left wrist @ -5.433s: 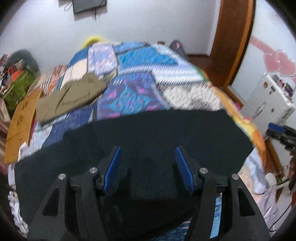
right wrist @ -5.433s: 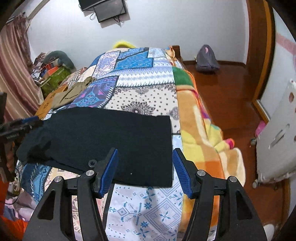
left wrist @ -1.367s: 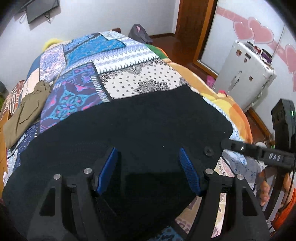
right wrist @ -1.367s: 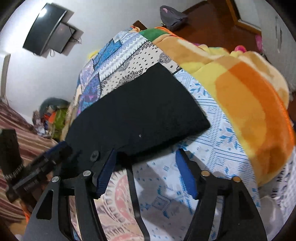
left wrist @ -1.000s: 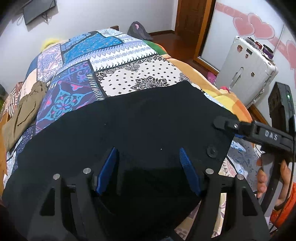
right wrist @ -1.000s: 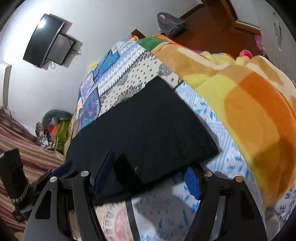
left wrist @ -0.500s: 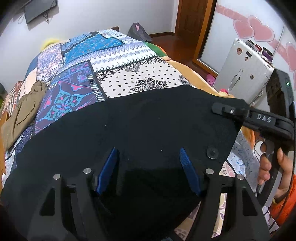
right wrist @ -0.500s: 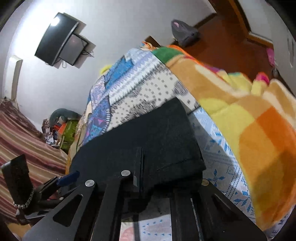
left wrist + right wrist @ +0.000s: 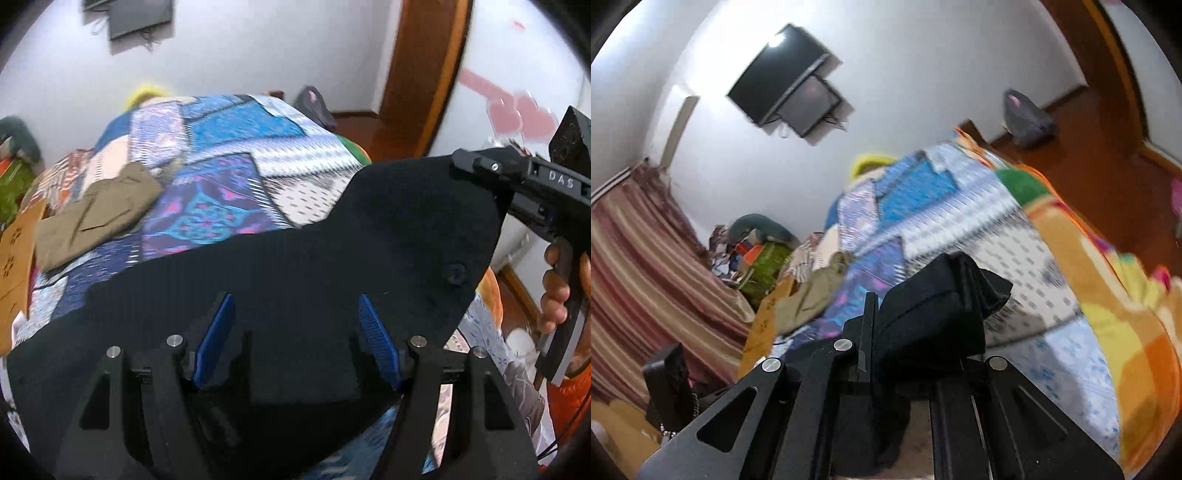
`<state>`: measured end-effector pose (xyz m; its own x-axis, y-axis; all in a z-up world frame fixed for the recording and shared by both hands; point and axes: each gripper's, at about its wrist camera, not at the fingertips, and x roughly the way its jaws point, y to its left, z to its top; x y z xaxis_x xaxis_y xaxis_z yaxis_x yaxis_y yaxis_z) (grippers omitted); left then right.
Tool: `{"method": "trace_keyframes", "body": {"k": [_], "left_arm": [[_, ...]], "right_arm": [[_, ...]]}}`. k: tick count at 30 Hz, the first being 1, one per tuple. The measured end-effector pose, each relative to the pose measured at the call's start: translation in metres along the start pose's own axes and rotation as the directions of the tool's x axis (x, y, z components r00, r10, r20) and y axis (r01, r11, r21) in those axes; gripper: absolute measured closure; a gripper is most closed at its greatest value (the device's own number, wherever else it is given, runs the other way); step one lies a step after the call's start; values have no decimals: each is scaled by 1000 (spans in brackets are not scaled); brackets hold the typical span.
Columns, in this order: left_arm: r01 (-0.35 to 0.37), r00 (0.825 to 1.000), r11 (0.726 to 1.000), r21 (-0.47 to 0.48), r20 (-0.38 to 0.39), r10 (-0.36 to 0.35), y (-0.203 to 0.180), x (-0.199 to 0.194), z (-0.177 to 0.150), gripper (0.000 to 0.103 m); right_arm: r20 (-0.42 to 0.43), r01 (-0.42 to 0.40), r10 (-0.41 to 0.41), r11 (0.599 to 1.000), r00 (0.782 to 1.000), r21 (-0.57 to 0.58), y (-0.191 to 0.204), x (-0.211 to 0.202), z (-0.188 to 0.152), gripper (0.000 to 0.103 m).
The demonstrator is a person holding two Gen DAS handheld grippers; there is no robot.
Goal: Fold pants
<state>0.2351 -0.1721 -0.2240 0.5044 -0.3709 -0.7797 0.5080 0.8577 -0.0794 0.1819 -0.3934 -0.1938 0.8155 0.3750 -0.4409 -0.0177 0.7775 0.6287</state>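
Observation:
The black pants [image 9: 303,273] lie across the near end of a patchwork bed. My left gripper [image 9: 297,332] is open, its blue pads [image 9: 376,336] held just above the middle of the cloth. My right gripper [image 9: 905,332] is shut on the right end of the black pants [image 9: 942,295] and holds it lifted off the bed. In the left wrist view the right gripper [image 9: 480,166] shows at the upper right, holding the raised corner of the pants, which hangs in a curve.
The patchwork quilt [image 9: 221,155] covers the bed. Olive-brown folded pants [image 9: 96,214] lie at its left side. A wooden door frame [image 9: 428,74] stands at the right. A screen [image 9: 790,92] hangs on the far wall. Clutter [image 9: 757,251] sits left of the bed.
My right gripper has shut on the pants' right end and lifted it off the bed, up and toward the left. My left gripper stayed open over the middle.

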Motion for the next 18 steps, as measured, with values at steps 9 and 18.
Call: {"method": "trace_keyframes", "body": {"k": [9,18], "left_arm": [[-65,993,990,-129,92,78,72,-56,-22,33],[-143,976,953,-268,119,180,137,-103,-63,33]], "right_arm": [[-32,-102,98,984,995,-149,87,39,0,98],[-234,-224,164,940,958,-258,156,110,-55,98]]}}
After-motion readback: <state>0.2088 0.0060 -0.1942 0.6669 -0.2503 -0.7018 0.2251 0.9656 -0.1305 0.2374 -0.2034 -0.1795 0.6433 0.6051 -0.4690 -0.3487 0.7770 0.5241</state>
